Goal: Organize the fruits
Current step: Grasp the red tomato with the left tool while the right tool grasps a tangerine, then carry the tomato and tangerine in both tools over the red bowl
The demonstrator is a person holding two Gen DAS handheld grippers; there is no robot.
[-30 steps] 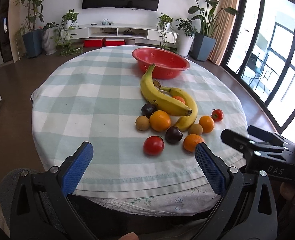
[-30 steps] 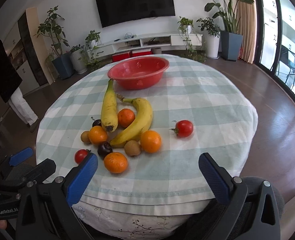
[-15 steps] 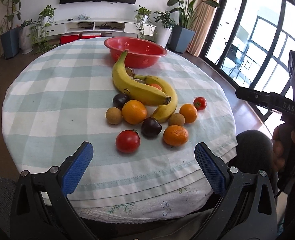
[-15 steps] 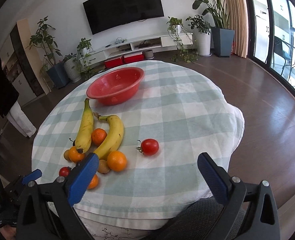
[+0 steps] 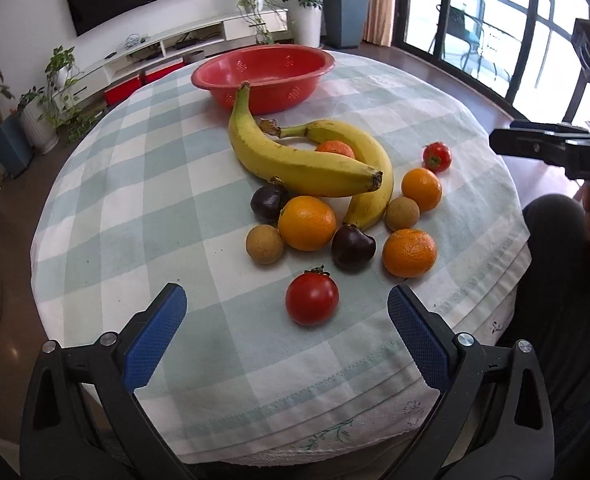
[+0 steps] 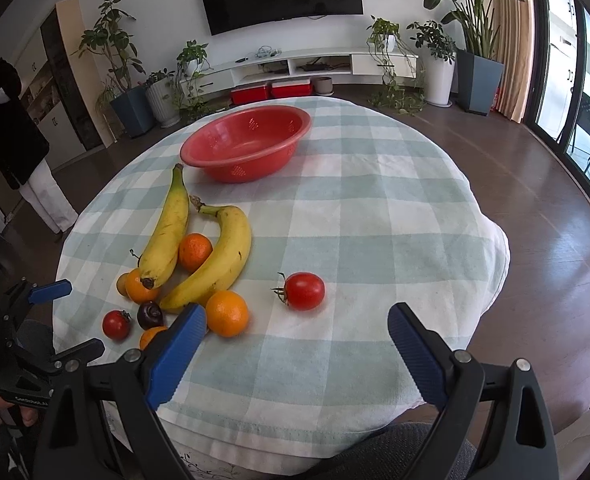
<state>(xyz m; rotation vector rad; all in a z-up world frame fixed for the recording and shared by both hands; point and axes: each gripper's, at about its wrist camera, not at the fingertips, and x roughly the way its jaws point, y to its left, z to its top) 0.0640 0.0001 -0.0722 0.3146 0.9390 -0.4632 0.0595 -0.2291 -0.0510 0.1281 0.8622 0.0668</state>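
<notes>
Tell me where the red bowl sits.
The red bowl sits at the table's far side, empty, just beyond the tip of the longer banana.

Bright daylight from the glass doors (image 5: 495, 32), sharp focus, strong fisheye bending at the edges

Right wrist view: bare cloth (image 6: 375, 208) from 12 round to 3 o'clock gives you open passage to the red bowl (image 6: 247, 142). 1 lone tomato (image 6: 305, 291) sits dead ahead. At 9 to 11 o'clock, bananas (image 6: 215, 264) and oranges (image 6: 227, 313) crowd your way.
</notes>
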